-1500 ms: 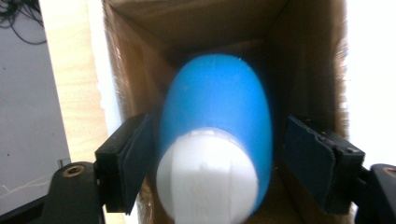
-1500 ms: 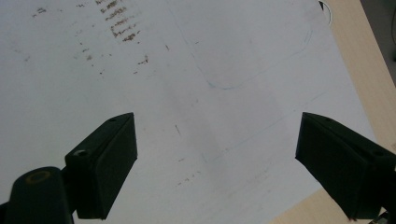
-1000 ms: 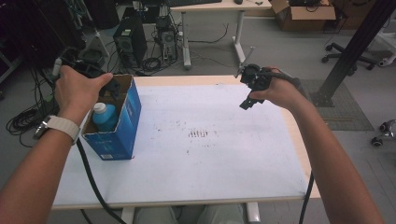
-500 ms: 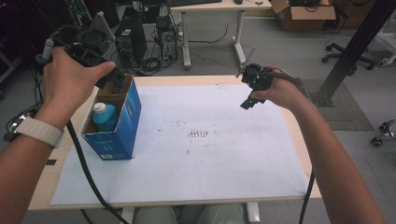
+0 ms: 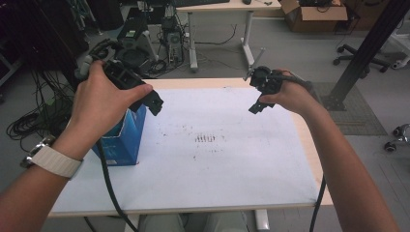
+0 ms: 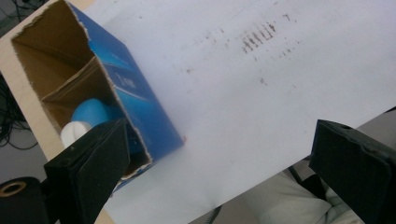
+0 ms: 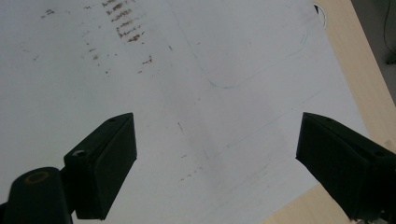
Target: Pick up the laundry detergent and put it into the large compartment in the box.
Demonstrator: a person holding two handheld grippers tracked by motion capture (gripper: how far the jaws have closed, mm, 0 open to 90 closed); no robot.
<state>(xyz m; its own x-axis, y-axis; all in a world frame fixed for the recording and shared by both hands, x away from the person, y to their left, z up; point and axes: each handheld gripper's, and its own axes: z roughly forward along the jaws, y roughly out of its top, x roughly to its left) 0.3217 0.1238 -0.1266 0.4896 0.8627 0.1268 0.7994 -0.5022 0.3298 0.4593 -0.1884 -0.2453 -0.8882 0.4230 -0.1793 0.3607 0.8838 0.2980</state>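
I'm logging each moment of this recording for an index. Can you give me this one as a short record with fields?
setting: table under a white sheet
box: open blue box at the table's left edge, divider inside
contents: blue bottle with white cap in one compartment
left gripper: above the box, jaws just opened, nothing between them
right gripper: over the sheet, open, nothing between its jaws

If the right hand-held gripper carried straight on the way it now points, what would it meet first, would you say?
Most likely the bare white paper sheet covering the wooden table. The right hand-held gripper has open, empty jaws, and nothing stands between them and the sheet, though depth is hard to judge.
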